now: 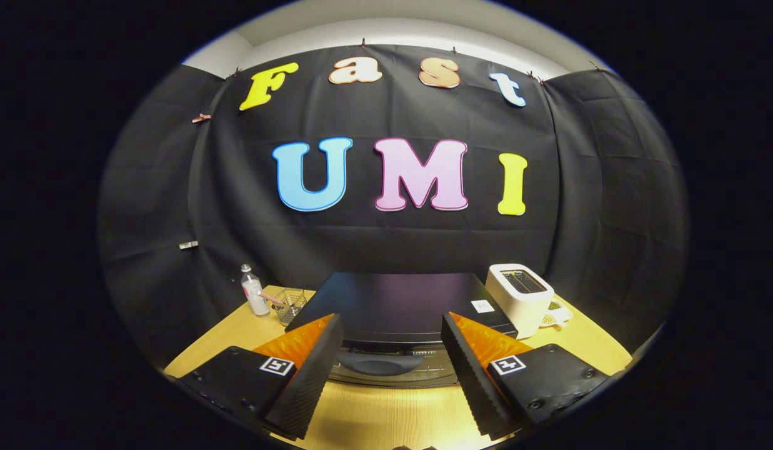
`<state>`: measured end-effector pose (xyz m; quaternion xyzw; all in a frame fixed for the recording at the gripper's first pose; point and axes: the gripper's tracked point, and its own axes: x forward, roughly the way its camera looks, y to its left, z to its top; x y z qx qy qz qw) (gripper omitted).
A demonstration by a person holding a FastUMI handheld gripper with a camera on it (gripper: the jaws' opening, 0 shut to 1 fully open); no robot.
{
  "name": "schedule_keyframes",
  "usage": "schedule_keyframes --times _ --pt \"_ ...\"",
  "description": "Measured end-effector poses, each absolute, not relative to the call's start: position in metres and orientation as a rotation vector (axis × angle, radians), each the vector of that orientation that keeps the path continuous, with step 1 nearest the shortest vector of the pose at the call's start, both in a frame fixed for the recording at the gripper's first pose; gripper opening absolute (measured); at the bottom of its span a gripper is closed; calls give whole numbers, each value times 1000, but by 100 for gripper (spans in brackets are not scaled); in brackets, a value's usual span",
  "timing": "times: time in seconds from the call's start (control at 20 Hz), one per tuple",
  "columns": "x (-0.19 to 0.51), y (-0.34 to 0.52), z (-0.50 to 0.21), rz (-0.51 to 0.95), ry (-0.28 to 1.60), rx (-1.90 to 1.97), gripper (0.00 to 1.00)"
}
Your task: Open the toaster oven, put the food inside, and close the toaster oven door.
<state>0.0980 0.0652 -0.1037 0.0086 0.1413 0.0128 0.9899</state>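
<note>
Gripper fingers spread wide, nothing between them, hovering over the wooden table. Just ahead, between the fingertips: toaster oven, dark flat top, its handle and front mostly hidden from this high angle. Beyond-left a wire basket, contents unclear, and a clear bottle. Beyond-right a white toaster, slots empty.

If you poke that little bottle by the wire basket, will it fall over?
Probably, yes. The bottle stands upright and is tall and narrow, so a push near its cap would likely tip it. It looks like clear plastic, so probably light. Once down, its round body might roll toward the wire basket. The hand-held gripper hangs open, well short of it.
</note>
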Motion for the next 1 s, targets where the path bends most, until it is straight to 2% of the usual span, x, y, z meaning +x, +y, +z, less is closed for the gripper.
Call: schedule_keyframes --times 0.45,1.0 --pt "129 75 -181 27 445 -72 98" --pt "118 75 -189 18 463 -6 98"
